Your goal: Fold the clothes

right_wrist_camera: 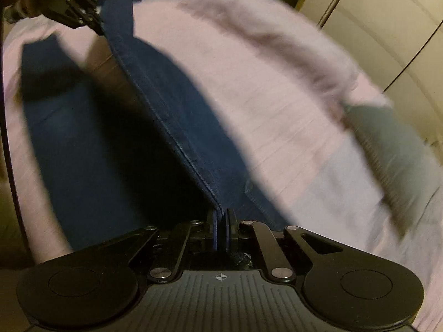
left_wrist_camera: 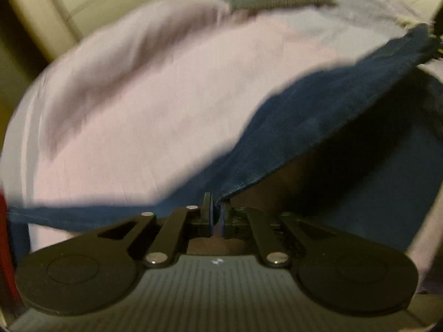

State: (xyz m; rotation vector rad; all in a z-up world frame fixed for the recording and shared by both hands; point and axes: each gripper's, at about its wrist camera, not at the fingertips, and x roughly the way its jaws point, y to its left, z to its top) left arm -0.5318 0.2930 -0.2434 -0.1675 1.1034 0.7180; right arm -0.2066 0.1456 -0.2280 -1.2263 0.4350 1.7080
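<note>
Denim fills both our views: a dark blue denim garment [left_wrist_camera: 318, 116] hangs stretched between our two tools above a pale pink bedsheet [left_wrist_camera: 138, 110]. Our left gripper [left_wrist_camera: 216, 215] has its jaws pressed together on one hemmed corner of the cloth. Our right gripper [right_wrist_camera: 221, 229] pinches the stitched edge at the other end. From the right wrist we see the left tool at the far corner. A grey-green cloth [right_wrist_camera: 393, 149] lies on the sheet, blurred.
</note>
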